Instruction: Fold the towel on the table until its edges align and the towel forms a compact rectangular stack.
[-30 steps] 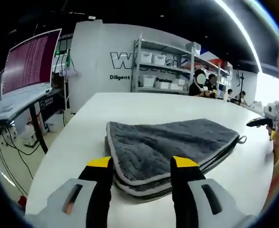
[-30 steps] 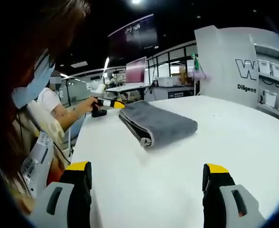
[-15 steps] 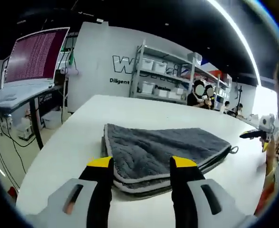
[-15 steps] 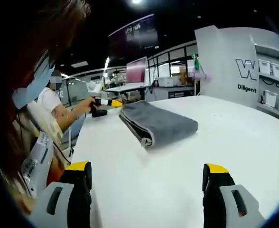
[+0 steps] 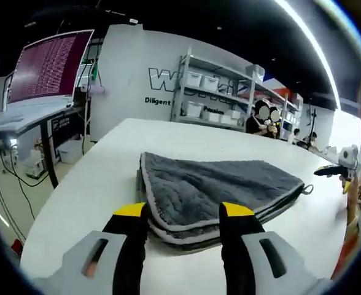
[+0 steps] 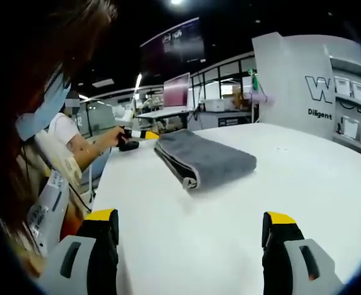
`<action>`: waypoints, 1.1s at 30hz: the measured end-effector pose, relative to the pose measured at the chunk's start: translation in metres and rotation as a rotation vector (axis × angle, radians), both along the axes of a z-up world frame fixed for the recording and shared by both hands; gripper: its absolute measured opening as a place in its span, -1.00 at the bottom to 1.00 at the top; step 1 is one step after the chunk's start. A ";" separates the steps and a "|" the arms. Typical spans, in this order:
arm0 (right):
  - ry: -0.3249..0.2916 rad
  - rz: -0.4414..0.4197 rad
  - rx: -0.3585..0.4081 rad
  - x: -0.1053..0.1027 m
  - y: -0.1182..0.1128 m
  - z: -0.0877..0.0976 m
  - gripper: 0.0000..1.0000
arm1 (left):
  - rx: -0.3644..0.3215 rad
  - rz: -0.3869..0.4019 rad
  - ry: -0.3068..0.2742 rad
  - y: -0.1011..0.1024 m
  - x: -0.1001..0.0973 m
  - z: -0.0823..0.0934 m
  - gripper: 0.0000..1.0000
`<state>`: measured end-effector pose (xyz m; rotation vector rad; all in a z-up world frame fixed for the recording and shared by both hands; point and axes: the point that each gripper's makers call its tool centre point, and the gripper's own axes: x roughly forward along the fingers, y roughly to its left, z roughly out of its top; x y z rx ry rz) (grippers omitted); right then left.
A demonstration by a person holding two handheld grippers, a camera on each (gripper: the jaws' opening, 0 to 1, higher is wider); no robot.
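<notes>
White laminate made up your work surface, a wide table [image 5: 100, 178] with a rounded near-left corner. In the left gripper view, going left to right, you had a monitor [image 5: 51, 64] of red-lit text on a desk at far left, then a white wall panel [image 5: 137, 80] with dark lettering, then metal shelving [image 5: 220, 92] carrying white bins, and people seated far right. The grey towel [image 5: 220, 190] lay folded in a flat layered stack on the table, its pale-edged corner reaching in between your left gripper [image 5: 183, 215]'s yellow-tipped jaws, which stood apart and held nothing. At the far right edge your right gripper [image 5: 339, 167] hung above the table, well apart from the towel.

The right gripper view gave you what the other did not: your own masked head and arm at left, your left gripper [image 6: 145, 134] just beside the towel [image 6: 208, 161]'s far end, and the towel's hanging loop on its near end. Your right gripper [image 6: 190, 224]'s jaws were spread wide over bare table [image 6: 291, 172], gripping nothing.
</notes>
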<state>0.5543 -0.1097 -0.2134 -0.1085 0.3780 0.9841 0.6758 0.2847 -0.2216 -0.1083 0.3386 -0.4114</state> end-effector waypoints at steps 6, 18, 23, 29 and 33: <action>0.002 0.000 -0.001 0.001 -0.001 0.001 0.98 | -0.035 -0.002 -0.032 -0.003 0.000 0.010 -0.09; 0.000 0.005 -0.003 -0.001 0.002 0.000 0.98 | -0.081 -0.023 -0.030 -0.009 -0.006 0.013 -0.10; -0.004 0.006 -0.001 -0.003 0.004 -0.001 0.98 | -0.081 -0.010 0.009 -0.009 -0.004 0.001 -0.28; 0.003 0.006 -0.004 -0.003 0.004 -0.003 0.98 | -0.100 0.045 0.073 0.002 0.002 -0.016 -0.56; 0.001 0.004 -0.003 -0.002 0.002 -0.001 0.98 | -0.126 0.062 0.081 0.009 0.006 -0.017 -0.87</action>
